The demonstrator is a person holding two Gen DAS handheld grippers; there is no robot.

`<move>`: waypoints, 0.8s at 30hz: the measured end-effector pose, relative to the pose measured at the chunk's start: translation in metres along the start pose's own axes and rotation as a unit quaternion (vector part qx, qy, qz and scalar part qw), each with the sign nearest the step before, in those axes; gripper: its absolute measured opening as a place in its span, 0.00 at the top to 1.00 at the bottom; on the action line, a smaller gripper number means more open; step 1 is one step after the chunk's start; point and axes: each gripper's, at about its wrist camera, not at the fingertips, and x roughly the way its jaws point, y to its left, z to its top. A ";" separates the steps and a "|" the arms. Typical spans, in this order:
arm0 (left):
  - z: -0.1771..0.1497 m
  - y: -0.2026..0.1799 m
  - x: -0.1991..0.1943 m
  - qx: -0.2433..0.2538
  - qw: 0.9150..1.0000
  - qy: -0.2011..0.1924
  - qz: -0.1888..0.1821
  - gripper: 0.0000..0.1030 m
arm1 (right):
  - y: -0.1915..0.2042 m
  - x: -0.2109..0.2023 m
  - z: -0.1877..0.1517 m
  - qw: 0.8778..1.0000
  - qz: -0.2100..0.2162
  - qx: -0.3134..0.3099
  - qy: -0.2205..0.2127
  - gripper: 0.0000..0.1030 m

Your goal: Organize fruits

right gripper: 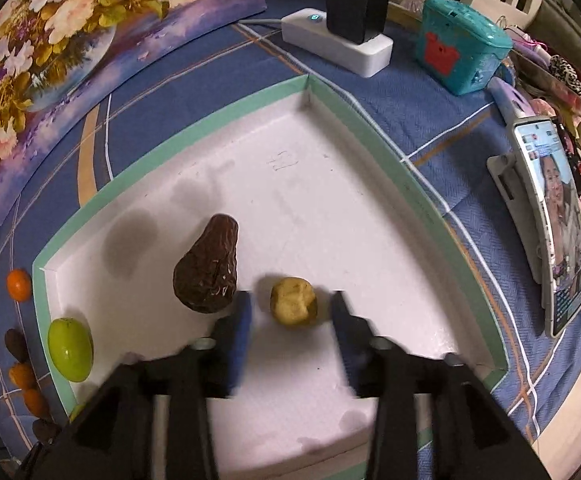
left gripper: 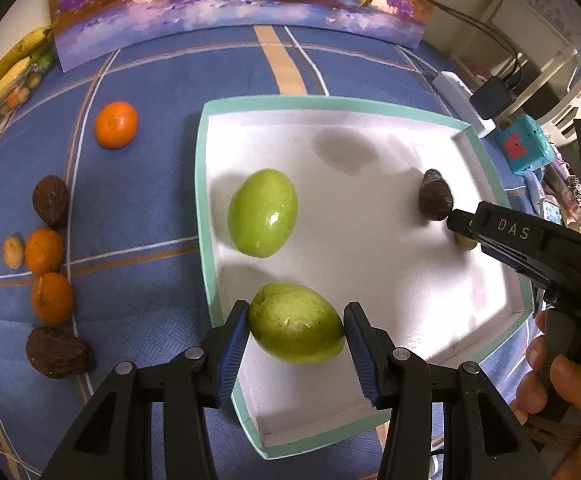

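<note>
A white tray with a teal rim (left gripper: 204, 184) lies on the blue cloth; it also shows in the right wrist view (right gripper: 330, 92). My left gripper (left gripper: 296, 326) is shut on a green fruit (left gripper: 296, 330) at the tray's near left side. A second green fruit (left gripper: 262, 213) (right gripper: 69, 349) lies in the tray. My right gripper (right gripper: 292, 312) (left gripper: 456, 220) is open, its fingers on either side of a small yellow fruit (right gripper: 293, 301), with gaps. A dark brown fruit (right gripper: 206, 272) (left gripper: 434, 196) lies just left of it.
On the cloth left of the tray lie three oranges (left gripper: 115, 124), two brown fruits (left gripper: 51, 201) and a small yellow one (left gripper: 13, 252). A flower painting (left gripper: 230, 8), bananas (left gripper: 6, 68), a power strip (right gripper: 336, 42), a teal box (right gripper: 460, 44) and a phone (right gripper: 550, 236) surround it.
</note>
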 end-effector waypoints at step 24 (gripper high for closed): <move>0.020 0.142 -0.065 -0.195 0.975 -0.092 0.060 0.13 | 0.033 -0.040 -0.005 0.996 0.020 -0.055 -0.071 0.16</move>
